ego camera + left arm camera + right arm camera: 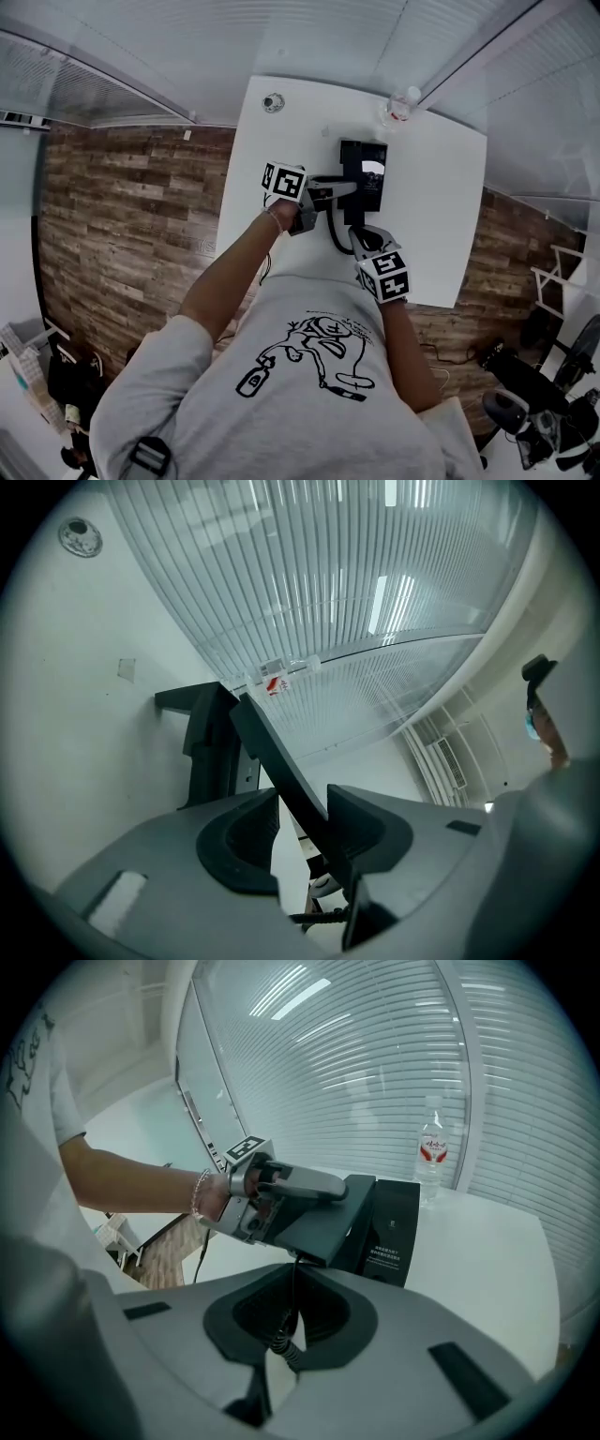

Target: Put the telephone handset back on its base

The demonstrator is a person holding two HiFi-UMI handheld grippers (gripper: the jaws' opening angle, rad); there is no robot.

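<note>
Handset [317, 1218], gripped by the left gripper [303, 799] over the base [394, 1227] by the tabletop's [487, 1241] far edge, may seat crooked if the right gripper [364, 236], seemingly pinching its cord [279, 1335], tugs.

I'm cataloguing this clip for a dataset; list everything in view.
table: one, white, centre
telephone base: one, black, on table
handset: one, black, tilted, by base, in left gripper
cord: one, black, coiled, handset to right gripper
water bottle: one, clear, red label, table's far edge
round fitting: one, grey, table's far left corner
floor: wood-patterned, around table
left gripper: grey, shut on handset
right gripper: grey, shut on cord
arms: two, bare, behind grippers
</note>
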